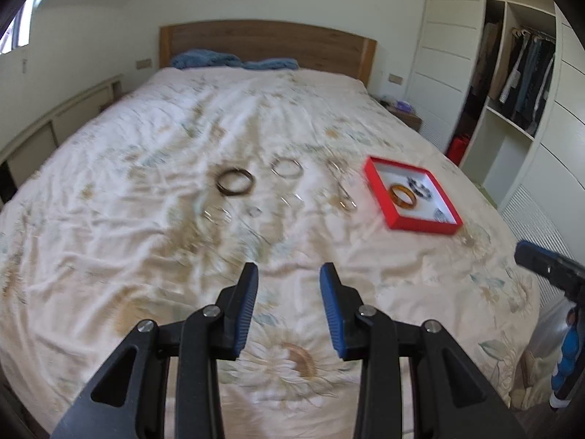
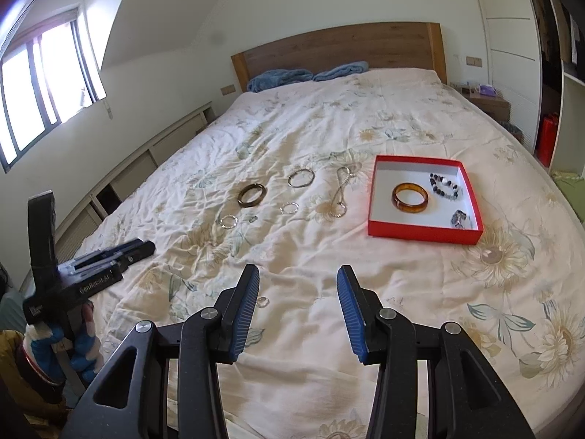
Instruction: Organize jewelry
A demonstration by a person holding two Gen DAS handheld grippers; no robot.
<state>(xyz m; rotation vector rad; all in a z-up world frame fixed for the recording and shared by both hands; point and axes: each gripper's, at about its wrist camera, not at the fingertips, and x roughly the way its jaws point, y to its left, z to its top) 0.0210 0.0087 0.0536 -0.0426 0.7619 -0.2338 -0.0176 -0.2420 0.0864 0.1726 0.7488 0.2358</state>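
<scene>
A red box (image 2: 424, 232) lies on the flowered bedspread (image 2: 365, 329) at the right. It holds an amber bangle (image 2: 410, 198), a beaded bracelet (image 2: 444, 184) and a small dark piece (image 2: 459, 217). Left of it on the cover lie a chain (image 2: 340, 194), a silver bangle (image 2: 301, 177), a dark bangle (image 2: 252, 194) and small rings (image 2: 229, 221). Another small ring (image 2: 262, 301) sits by my right gripper's left finger. My right gripper (image 2: 299, 274) is open and empty over the near cover. My left gripper (image 1: 289, 274) is also open and empty, short of the dark bangle (image 1: 234, 182) and red box (image 1: 420, 223).
A wooden headboard (image 2: 336, 47) and blue blankets (image 2: 281, 77) are at the far end. A wardrobe (image 1: 519, 73) stands to the right, with a nightstand (image 2: 490, 104) beside it. A low cabinet (image 2: 146, 153) runs under the window at the left.
</scene>
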